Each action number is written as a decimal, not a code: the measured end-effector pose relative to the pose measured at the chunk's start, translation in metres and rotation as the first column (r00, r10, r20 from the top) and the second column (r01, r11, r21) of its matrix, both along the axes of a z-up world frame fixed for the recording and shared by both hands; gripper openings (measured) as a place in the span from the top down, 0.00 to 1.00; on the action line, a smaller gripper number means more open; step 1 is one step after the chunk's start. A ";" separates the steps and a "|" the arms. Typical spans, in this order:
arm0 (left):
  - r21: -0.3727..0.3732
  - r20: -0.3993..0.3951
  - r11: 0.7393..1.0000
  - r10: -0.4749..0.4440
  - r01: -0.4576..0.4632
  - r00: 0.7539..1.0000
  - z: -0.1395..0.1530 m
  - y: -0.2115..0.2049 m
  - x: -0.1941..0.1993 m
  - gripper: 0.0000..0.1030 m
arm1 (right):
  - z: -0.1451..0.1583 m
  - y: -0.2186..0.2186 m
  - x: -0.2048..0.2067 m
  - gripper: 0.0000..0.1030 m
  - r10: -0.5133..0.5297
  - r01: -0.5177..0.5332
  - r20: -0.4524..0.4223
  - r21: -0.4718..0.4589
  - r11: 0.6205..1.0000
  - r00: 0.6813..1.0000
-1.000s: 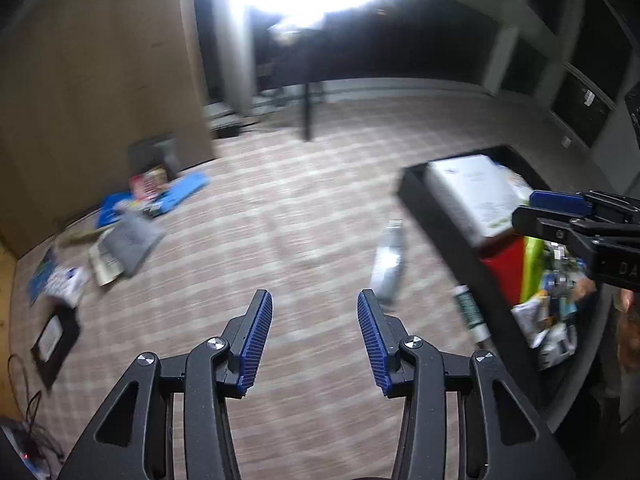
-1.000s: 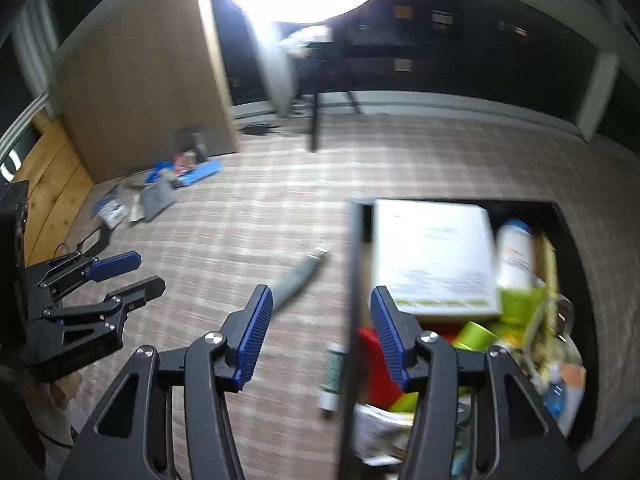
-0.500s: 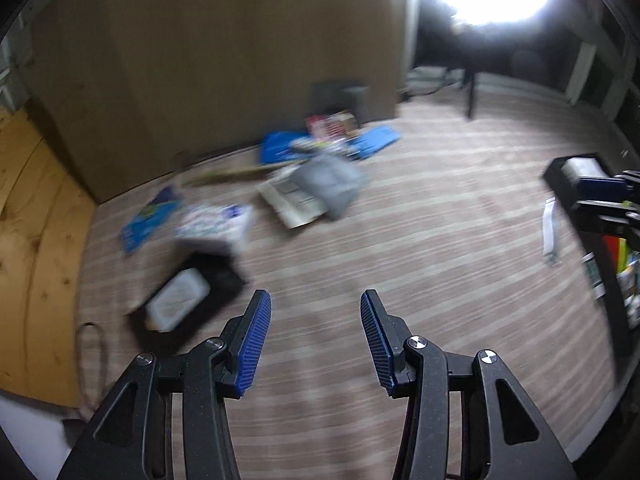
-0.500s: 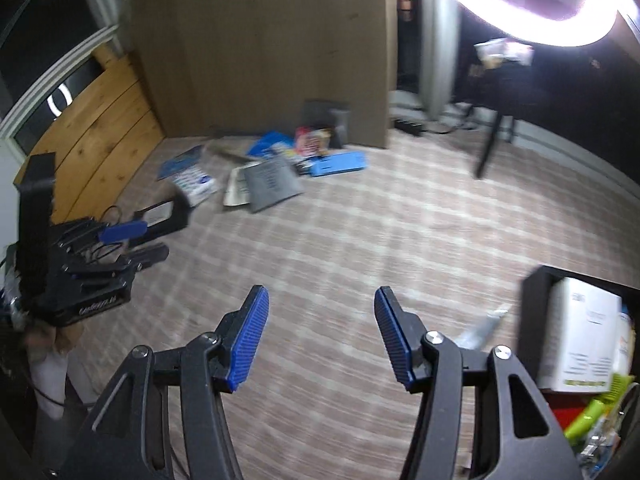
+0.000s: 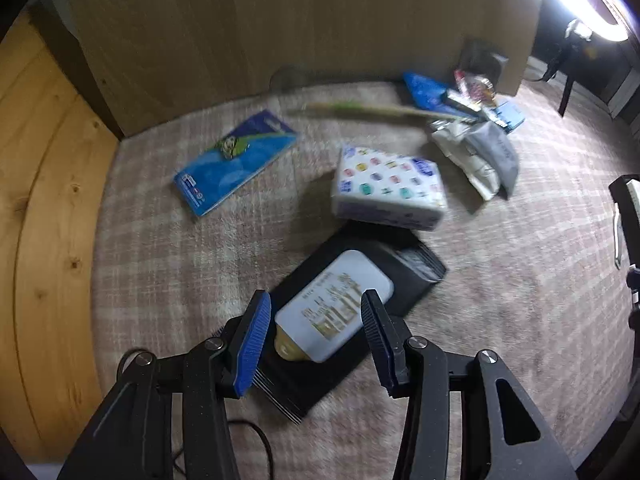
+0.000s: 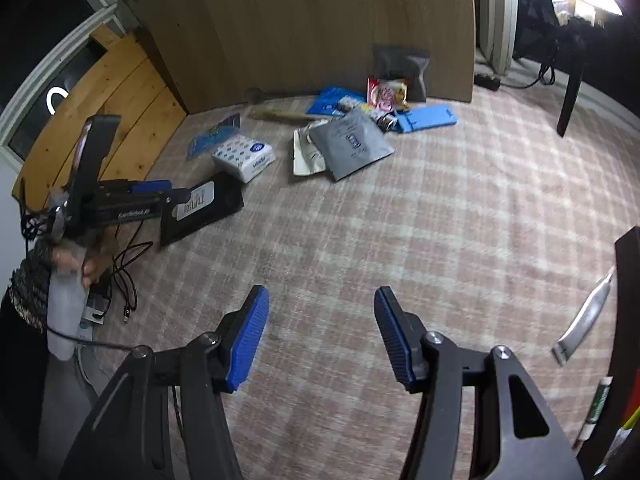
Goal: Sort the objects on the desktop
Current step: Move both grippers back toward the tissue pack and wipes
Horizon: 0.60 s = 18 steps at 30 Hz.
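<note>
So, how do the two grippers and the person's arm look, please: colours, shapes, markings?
Both grippers are matt black linkage frames with silver pivot screws. Each finger ends in a ribbed blue pad, as on the left gripper and the right gripper. Seen from the right wrist view, the left gripper's side carries small white lettering, too blurred to read. The hand holding it comes out of a dark speckled sleeve.

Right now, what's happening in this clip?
A person is sorting clutter on a checked carpet with two handheld grippers. The left tool is open, its fingers either side of a white tube lying on a black pouch; nothing is gripped. The right tool is open and empty above bare carpet. A tissue pack, blue booklet and grey mailer lie nearby.
</note>
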State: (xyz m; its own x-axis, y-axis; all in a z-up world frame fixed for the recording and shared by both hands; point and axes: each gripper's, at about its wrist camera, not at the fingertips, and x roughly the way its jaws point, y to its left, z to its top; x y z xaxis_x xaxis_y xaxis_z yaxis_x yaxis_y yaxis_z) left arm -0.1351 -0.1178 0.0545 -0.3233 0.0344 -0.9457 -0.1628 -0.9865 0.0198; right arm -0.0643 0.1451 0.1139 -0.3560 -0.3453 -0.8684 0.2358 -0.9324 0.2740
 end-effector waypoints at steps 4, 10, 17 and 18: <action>0.009 0.039 1.000 -0.023 0.023 0.999 -0.015 -0.003 -0.010 0.51 | -0.004 -0.005 -0.002 0.48 -0.013 0.013 0.014 -0.012 1.000 1.000; 0.116 0.074 0.993 -0.046 0.037 0.996 -0.022 -0.005 -0.013 0.44 | -0.009 -0.007 -0.006 0.48 -0.036 0.038 0.041 -0.041 0.998 0.999; 0.164 0.093 0.981 -0.116 0.100 0.989 -0.025 0.022 0.016 0.44 | -0.019 -0.008 -0.014 0.54 -0.051 0.058 0.079 -0.088 0.994 0.996; 0.165 0.092 0.980 -0.124 0.108 0.988 -0.025 0.026 0.020 0.44 | -0.021 -0.010 -0.016 0.55 -0.049 0.057 0.083 -0.093 0.994 0.995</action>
